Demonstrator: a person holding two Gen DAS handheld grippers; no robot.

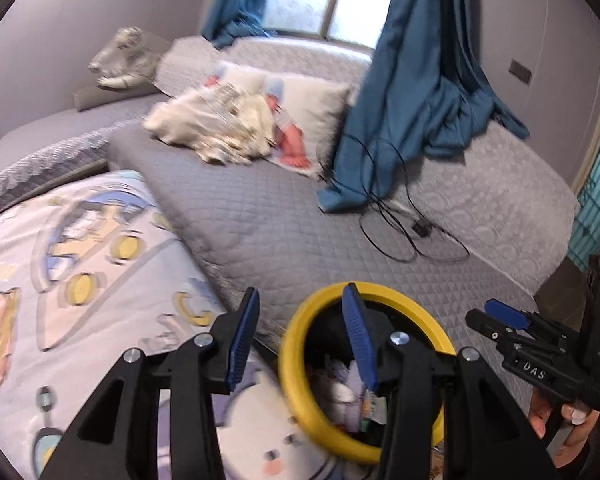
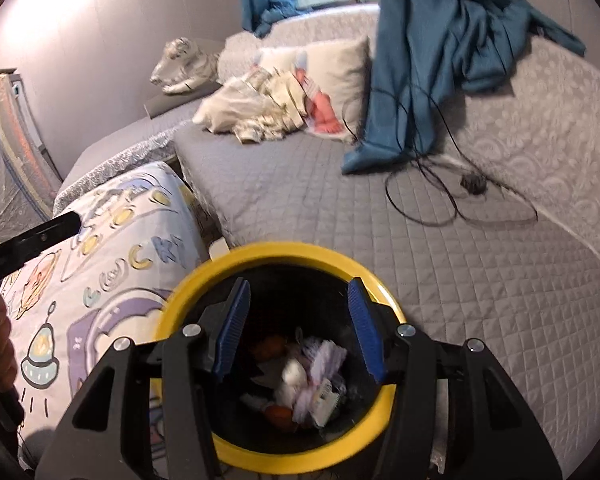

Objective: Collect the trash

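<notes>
The yellow-rimmed bin (image 2: 188, 292) stands beside the grey quilted bed (image 2: 380, 248), against its near edge, with a cartoon-print blanket (image 2: 100, 280) on its other side. Inside the bin lies the trash (image 2: 312, 376): crumpled pale wrappers, white tissue and a couple of orange-brown pieces at the bottom.

The right hand-held gripper (image 2: 300, 320) hangs directly above the bin's mouth, its blue pads (image 2: 230, 332) spread apart with nothing between them, so it is released. The left hand-held gripper (image 1: 300, 336) hovers over the bin's rim on the blanket side, one finger over the opening; its jaws are likewise apart and empty.

Beyond the bin, further along the bed, a black cable (image 2: 440, 184) lies coiled under a hanging blue curtain (image 2: 420, 60), next to a pile of pillows (image 2: 260, 108).
</notes>
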